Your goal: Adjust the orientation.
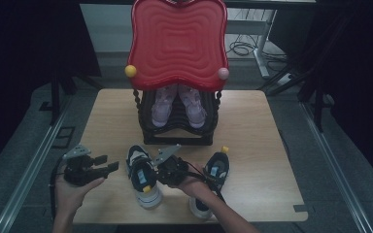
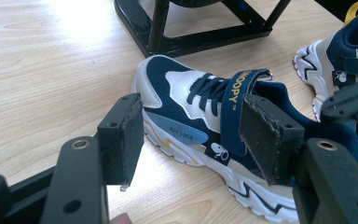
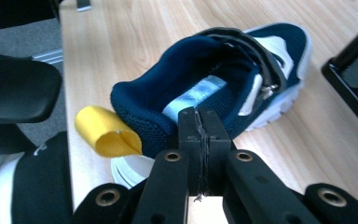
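The right gripper (image 3: 199,140) has its jaws closed, seemingly pinching the heel collar of the left shoe (image 1: 143,175) near the table's (image 1: 252,131) front edge, toe toward the rack (image 1: 177,127); the left gripper (image 2: 191,135), jaws open and empty, faces its side

The table (image 2: 51,70) is seen as pale matt wood grain; the shoe (image 2: 200,126) as navy mesh cloth with smooth white panels; the rack (image 1: 177,41) as glossy red plastic.
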A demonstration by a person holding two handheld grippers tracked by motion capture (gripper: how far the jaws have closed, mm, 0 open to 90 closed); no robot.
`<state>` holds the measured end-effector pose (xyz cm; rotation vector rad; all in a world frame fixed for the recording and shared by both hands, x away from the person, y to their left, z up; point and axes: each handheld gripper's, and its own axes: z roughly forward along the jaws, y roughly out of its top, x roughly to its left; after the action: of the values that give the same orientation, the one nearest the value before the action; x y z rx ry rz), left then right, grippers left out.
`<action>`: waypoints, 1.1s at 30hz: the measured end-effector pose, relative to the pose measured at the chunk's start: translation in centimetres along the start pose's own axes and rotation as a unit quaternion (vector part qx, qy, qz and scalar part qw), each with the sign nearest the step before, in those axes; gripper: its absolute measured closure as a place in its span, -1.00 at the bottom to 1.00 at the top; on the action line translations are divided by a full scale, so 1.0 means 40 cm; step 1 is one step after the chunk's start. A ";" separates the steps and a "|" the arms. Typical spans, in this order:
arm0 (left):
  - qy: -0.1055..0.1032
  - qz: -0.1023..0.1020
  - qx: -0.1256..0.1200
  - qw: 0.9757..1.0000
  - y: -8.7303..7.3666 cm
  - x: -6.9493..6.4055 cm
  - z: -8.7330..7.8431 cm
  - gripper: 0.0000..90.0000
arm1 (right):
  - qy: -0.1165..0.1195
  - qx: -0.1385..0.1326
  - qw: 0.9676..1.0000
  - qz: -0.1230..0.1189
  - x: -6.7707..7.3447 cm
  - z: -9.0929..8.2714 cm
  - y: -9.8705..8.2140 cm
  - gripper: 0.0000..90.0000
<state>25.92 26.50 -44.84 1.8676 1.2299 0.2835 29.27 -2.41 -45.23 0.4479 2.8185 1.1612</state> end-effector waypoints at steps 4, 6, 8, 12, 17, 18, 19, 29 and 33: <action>0.000 0.000 -0.001 1.000 -0.001 0.001 -0.003 -0.10 | 0.000 -0.003 1.000 -0.003 0.015 -0.003 -0.005 0.97; 0.000 0.000 -0.001 1.000 -0.001 0.001 -0.003 -0.10 | 0.004 -0.003 1.000 0.000 0.015 -0.010 -0.013 0.97; 0.000 -0.001 0.000 1.000 -0.001 0.000 -0.003 -0.11 | 0.000 -0.002 1.000 0.001 0.015 -0.016 -0.020 0.97; 0.000 0.000 0.000 1.000 -0.001 0.001 -0.003 -0.11 | 0.009 -0.006 1.000 0.009 0.023 -0.032 -0.046 0.97; 0.000 0.001 0.005 1.000 -0.002 -0.001 0.004 -0.11 | 0.017 0.002 1.000 0.006 0.037 -0.018 -0.054 0.98; 0.000 0.001 0.006 1.000 -0.002 -0.001 0.005 -0.11 | 0.019 0.004 1.000 0.003 0.042 -0.013 -0.052 0.98; 0.000 0.000 0.006 1.000 -0.003 -0.001 0.004 -0.11 | 0.022 0.006 1.000 -0.001 0.046 -0.007 -0.049 0.97; 0.002 -0.004 -0.003 1.000 -0.005 0.009 -0.011 -0.11 | 0.011 0.018 1.000 -0.009 0.047 0.003 -0.036 0.98; 0.003 -0.004 -0.002 1.000 -0.005 0.010 -0.010 -0.11 | -0.005 0.020 1.000 0.001 0.029 0.007 -0.037 0.98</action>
<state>25.73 27.08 -44.85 1.8582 1.2407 0.2878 27.86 -2.89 -46.41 0.4589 2.8383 1.1015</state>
